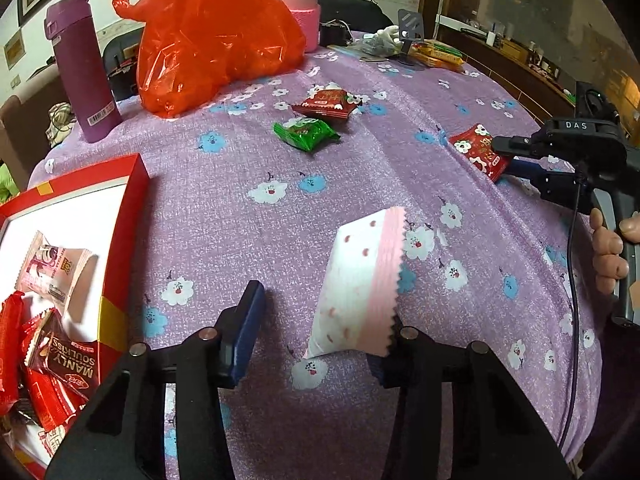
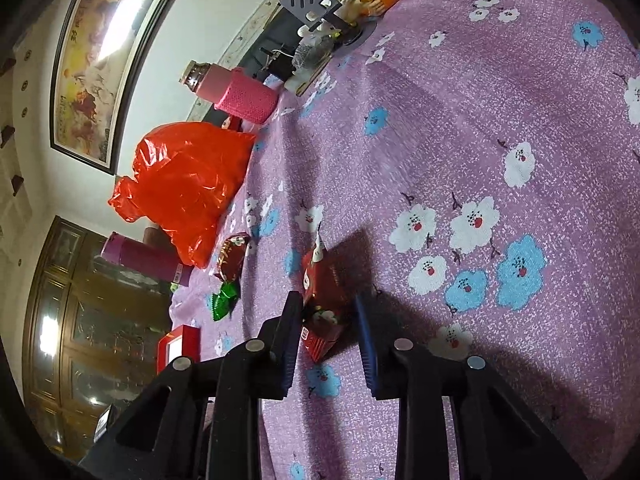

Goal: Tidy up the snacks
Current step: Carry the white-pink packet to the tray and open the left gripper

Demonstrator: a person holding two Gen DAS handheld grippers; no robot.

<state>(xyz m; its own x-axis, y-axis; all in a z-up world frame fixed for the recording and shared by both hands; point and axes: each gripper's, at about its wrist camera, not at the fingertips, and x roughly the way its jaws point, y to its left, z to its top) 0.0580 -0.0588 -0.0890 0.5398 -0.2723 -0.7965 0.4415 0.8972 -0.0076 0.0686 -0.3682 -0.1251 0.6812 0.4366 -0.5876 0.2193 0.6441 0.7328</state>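
My left gripper [image 1: 320, 320] is open; a pink-and-white snack packet [image 1: 356, 284] leans against its right finger, apart from the left finger. A red box [image 1: 124, 240] with several snack packets inside sits at the left. My right gripper [image 2: 328, 320] is open around a red flowered snack packet [image 2: 322, 304] on the purple floral tablecloth [image 2: 480, 160]; it also shows in the left wrist view [image 1: 504, 156] at that packet [image 1: 478, 150]. Another red packet [image 1: 326, 104] and a green packet [image 1: 306, 132] lie mid-table.
An orange plastic bag [image 1: 212, 36], a purple flask [image 1: 80, 68] and a pink flask [image 1: 302, 8] stand at the back. Yellow-orange packs [image 1: 440, 54] and a grey phone stand [image 1: 410, 28] sit at the far right corner.
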